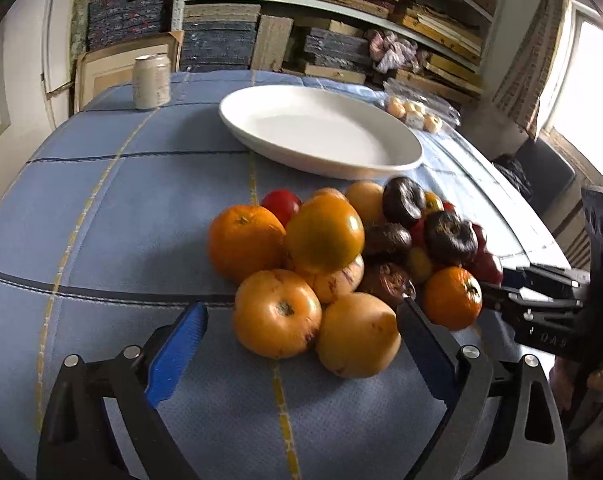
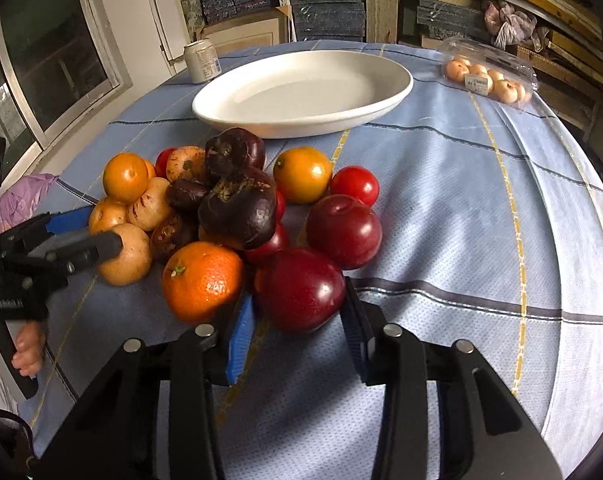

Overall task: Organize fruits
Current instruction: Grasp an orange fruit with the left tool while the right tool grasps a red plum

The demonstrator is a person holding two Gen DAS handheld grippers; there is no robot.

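A heap of fruit lies on the blue checked tablecloth point(image 2: 441, 184) in front of a white oval plate point(image 2: 301, 130) with nothing on it. My right gripper point(image 2: 297, 308) is shut on a dark red plum point(image 2: 299, 290) at the heap's near edge, a pad against each side, and an orange point(image 2: 201, 280) lies just to its left. In the left wrist view my left gripper point(image 1: 301, 312) stands open, straddling two yellow-orange fruits point(image 1: 277, 312); its right finger rests against the paler fruit point(image 1: 357, 334). Dark purple fruits point(image 2: 237, 208) top the heap. The right gripper point(image 1: 497, 280) comes in from the right edge.
A drink can point(image 2: 201, 60) stands at the back left of the table. A clear plastic box of small pale fruit point(image 2: 489, 76) sits at the back right. Shelves of stacked boards fill the wall behind. A hand point(image 2: 29, 352) holds the left gripper's handle.
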